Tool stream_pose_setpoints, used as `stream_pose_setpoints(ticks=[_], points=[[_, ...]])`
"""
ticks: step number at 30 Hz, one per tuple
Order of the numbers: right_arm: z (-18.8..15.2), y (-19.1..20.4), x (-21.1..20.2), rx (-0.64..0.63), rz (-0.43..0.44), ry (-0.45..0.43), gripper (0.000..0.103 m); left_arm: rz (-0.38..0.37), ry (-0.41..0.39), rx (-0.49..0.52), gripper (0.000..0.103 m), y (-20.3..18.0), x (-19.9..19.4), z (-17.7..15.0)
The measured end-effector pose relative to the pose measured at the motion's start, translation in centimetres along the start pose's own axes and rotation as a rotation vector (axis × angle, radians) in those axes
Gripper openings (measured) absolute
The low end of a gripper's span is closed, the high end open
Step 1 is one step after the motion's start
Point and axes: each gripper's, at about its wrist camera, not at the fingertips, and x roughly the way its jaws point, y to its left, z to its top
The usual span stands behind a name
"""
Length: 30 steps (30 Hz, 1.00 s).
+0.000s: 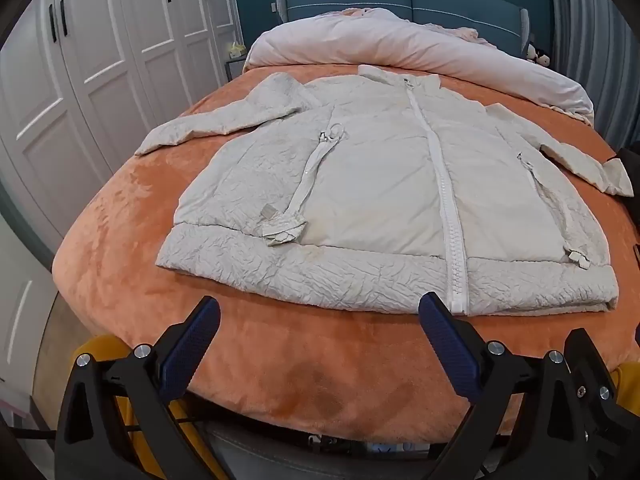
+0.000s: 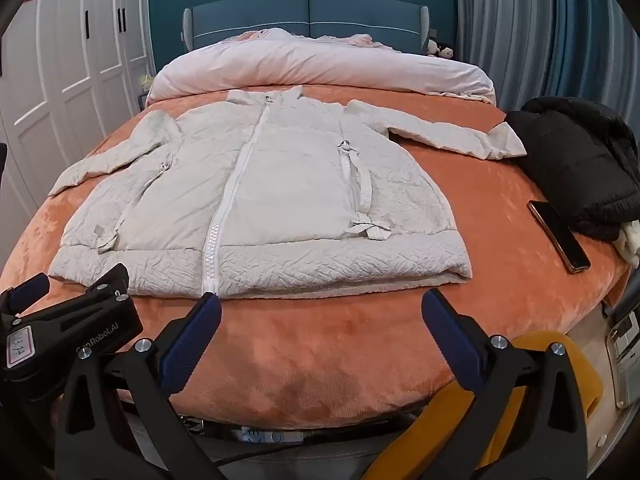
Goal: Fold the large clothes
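A large cream-white zip-up jacket (image 1: pixel 380 184) lies flat and face up on the orange bedspread (image 1: pixel 280 360), zipper closed, both sleeves spread outward. It also shows in the right wrist view (image 2: pixel 280 192). My left gripper (image 1: pixel 320 312) is open and empty, hovering just short of the jacket's hem, left of the zipper's end. My right gripper (image 2: pixel 320 308) is open and empty, just short of the hem, right of the zipper's end. The left gripper's body (image 2: pixel 72 320) shows at the lower left of the right wrist view.
A black puffer jacket (image 2: pixel 572 160) and a phone (image 2: pixel 558 236) lie on the bed's right side. A rolled pink duvet (image 2: pixel 320 68) lies across the head of the bed, by the blue headboard. White wardrobes (image 1: pixel 100 60) stand on the left.
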Motion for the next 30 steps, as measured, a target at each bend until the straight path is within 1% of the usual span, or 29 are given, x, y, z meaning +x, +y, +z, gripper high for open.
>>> stream_pose_setpoints(ticks=[1,7,9,11,22,23,30], points=[[0.0,0.0,0.0,-0.002,-0.001,0.001,0.098,-0.007,-0.016,-0.008,0.097,0.1,-0.1,0.0],[0.1,0.0,-0.2,-0.008,-0.007,0.004,0.098,-0.004,-0.018,-0.013,0.096,0.7,-0.9,-0.1],[0.2,0.0,-0.2,-0.010,-0.010,0.008,0.098,0.007,-0.013,-0.002,0.096,0.0,-0.9,0.0],[0.2,-0.2,-0.5,-0.013,-0.012,0.006,0.098,0.004,-0.002,-0.003,0.096,0.1,-0.7,0.2],[0.3,-0.4,-1.2,-0.018,-0.015,0.013,0.098,0.002,0.002,-0.011,0.096,0.3,-0.7,-0.2],[0.0,0.2,-0.9,-0.025,-0.021,0.013,0.098,0.003,0.002,-0.011,0.096,0.3,-0.8,-0.2],[0.0,0.3,-0.6,-0.025,-0.018,0.019,0.098,0.005,0.006,-0.013,0.096,0.2,-0.7,-0.4]])
